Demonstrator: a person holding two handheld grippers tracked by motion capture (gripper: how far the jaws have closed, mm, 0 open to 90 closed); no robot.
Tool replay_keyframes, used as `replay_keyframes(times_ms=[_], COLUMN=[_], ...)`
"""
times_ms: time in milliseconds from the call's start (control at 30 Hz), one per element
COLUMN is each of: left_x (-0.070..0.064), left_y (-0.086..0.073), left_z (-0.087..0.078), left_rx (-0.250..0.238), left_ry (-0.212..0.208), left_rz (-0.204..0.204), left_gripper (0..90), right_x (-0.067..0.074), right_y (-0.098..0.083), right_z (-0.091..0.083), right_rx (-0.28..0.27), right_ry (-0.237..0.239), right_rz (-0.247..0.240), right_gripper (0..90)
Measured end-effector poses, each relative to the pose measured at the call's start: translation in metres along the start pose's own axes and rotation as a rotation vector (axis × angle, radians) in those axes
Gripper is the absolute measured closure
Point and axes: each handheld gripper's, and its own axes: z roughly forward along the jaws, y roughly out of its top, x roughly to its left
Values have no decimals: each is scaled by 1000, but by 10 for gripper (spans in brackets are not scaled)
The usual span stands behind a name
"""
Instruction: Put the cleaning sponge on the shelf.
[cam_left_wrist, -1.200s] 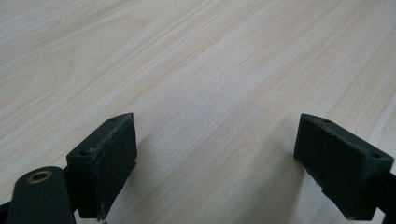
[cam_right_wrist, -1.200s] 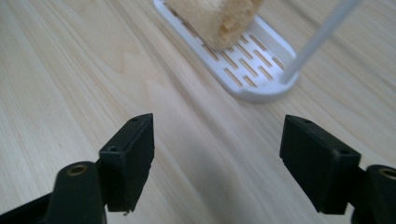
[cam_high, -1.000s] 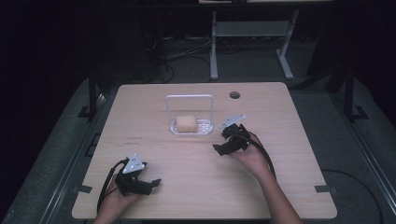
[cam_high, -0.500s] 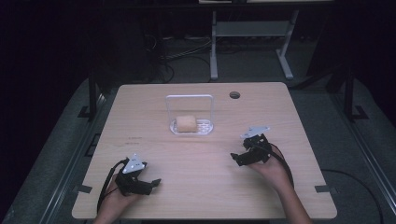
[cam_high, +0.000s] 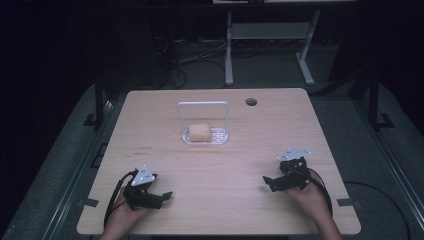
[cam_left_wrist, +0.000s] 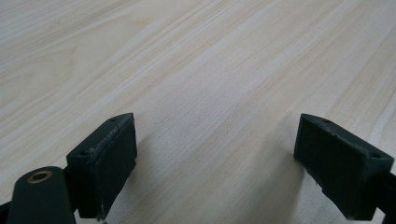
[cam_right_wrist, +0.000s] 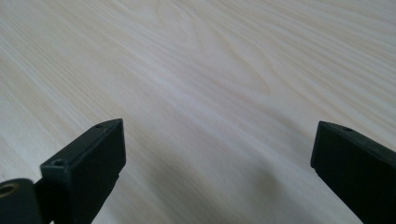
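On the table's near edge | both grippers, left, right, rest spread, empty | bread roll sits in its tray, seemingly delivered.

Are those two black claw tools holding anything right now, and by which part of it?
Nothing is held. The left gripper and right gripper both stand open over bare wooden table. The pale yellow sponge-like block lies apart in the clear plastic tray.

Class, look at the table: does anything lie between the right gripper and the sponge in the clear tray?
Nothing visible does. Bare table lies between the open right gripper and the sponge in its tray.
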Motion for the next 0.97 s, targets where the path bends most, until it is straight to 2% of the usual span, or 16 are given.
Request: replay_keyframes(times_ms=[200,500,667,767,967], left_x=[0,0,0,0,0], left_y=[0,0,0,0,0], left_z=[0,0,0,0,0], left_rx=[0,0,0,0,0], left_ry=[0,0,0,0,1], left_rz=[0,0,0,0,1], left_gripper=[125,125,125,124,124], right_x=[-2,-4,-5,-7,-8], right_y=[-20,-44,-49,-49,-49], right_z=[-9,-10,-7,-6,-6], right_rx=[1,-51,-71,-63,-62], right_ry=[-14,-13,-6,11,12], right_rz=[19,47,49,64,65], right_gripper=[30,28,20,20,20])
